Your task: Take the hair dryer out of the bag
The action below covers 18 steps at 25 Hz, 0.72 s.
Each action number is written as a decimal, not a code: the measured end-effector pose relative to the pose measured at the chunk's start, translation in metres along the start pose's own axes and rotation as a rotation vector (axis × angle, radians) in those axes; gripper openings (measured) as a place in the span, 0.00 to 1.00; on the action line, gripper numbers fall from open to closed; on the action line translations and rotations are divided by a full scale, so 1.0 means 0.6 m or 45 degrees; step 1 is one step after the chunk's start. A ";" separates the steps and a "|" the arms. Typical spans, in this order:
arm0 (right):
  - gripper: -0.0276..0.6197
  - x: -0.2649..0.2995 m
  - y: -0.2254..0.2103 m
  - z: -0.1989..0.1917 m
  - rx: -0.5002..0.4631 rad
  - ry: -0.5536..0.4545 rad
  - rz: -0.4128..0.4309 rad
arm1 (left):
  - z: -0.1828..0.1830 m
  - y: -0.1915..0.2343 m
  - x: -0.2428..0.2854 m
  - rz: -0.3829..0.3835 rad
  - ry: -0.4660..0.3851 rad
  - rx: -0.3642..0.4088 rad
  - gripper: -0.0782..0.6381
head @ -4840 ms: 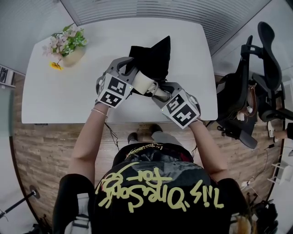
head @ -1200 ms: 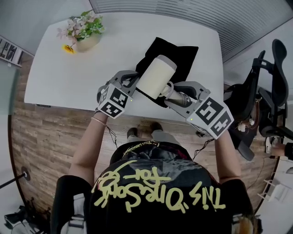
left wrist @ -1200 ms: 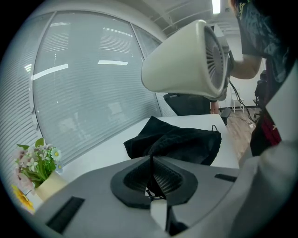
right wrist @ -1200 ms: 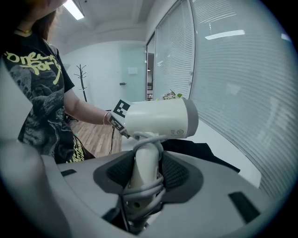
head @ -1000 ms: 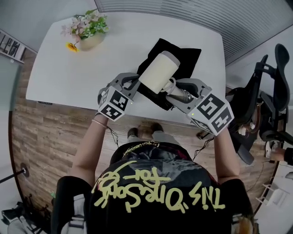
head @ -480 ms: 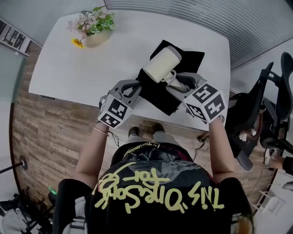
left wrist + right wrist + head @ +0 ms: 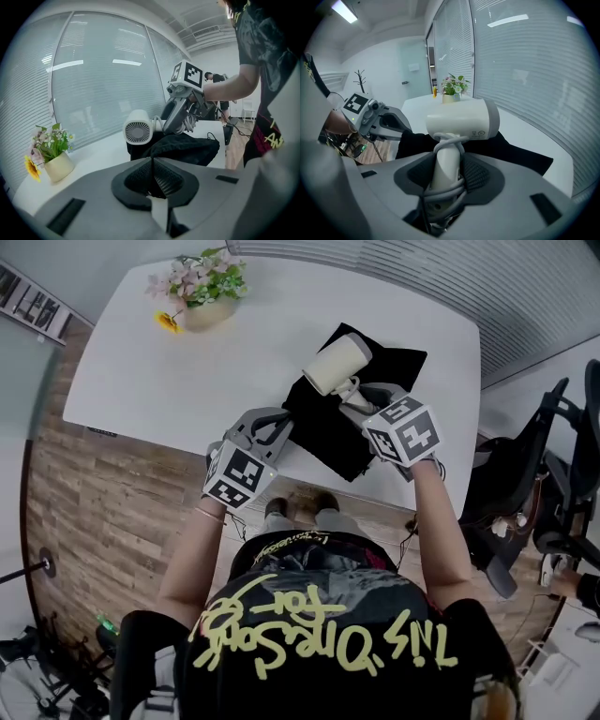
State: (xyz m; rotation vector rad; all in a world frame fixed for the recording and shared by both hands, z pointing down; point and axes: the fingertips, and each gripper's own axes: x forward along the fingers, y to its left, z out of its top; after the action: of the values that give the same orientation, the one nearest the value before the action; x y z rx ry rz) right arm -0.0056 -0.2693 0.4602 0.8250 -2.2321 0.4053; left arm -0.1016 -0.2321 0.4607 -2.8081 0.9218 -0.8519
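A cream-white hair dryer [image 7: 337,367] hangs clear of the black cloth bag [image 7: 328,432], just above it, barrel level. My right gripper [image 7: 354,401] is shut on its handle, around which the cord is wound; in the right gripper view the handle [image 7: 446,164] stands between the pads. The left gripper [image 7: 279,421] sits at the bag's near-left edge, jaws shut, and a fold of the cloth seems pinched at their tips [image 7: 152,159]. From that gripper view the dryer's rear grille [image 7: 137,132] faces me above the slumped bag [image 7: 187,146].
The bag lies near the front right of a white table [image 7: 159,381]. A pot of flowers [image 7: 202,301] stands at the back left. Office chairs [image 7: 553,474] stand on the wooden floor to the right. A person is far off in the left gripper view.
My right gripper has carried the dryer down and farther out over the bag. The left gripper has stayed shut at the bag's edge, shifting only slightly.
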 end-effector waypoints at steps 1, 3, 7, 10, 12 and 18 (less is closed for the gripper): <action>0.34 0.005 -0.001 -0.002 -0.002 0.010 -0.004 | -0.001 -0.001 0.000 0.000 0.001 -0.002 0.12; 0.34 0.014 -0.002 -0.004 -0.001 0.025 -0.003 | -0.003 -0.002 -0.001 0.002 0.006 0.000 0.12; 0.34 0.030 -0.004 -0.012 0.009 0.058 -0.002 | -0.005 0.001 -0.006 0.012 0.006 -0.005 0.12; 0.34 0.042 -0.009 -0.021 0.016 0.095 -0.015 | -0.009 0.004 -0.013 0.029 0.010 -0.010 0.13; 0.34 0.051 -0.011 -0.029 0.009 0.123 -0.029 | -0.011 0.007 -0.017 0.041 0.010 -0.018 0.13; 0.34 0.074 -0.008 -0.043 -0.030 0.179 -0.049 | -0.015 0.015 -0.024 0.061 0.030 -0.020 0.15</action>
State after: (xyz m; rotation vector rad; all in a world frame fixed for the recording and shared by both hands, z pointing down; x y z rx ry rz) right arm -0.0131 -0.2793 0.5100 0.8007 -2.0844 0.4053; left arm -0.1207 -0.2301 0.4596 -2.7826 0.9985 -0.8770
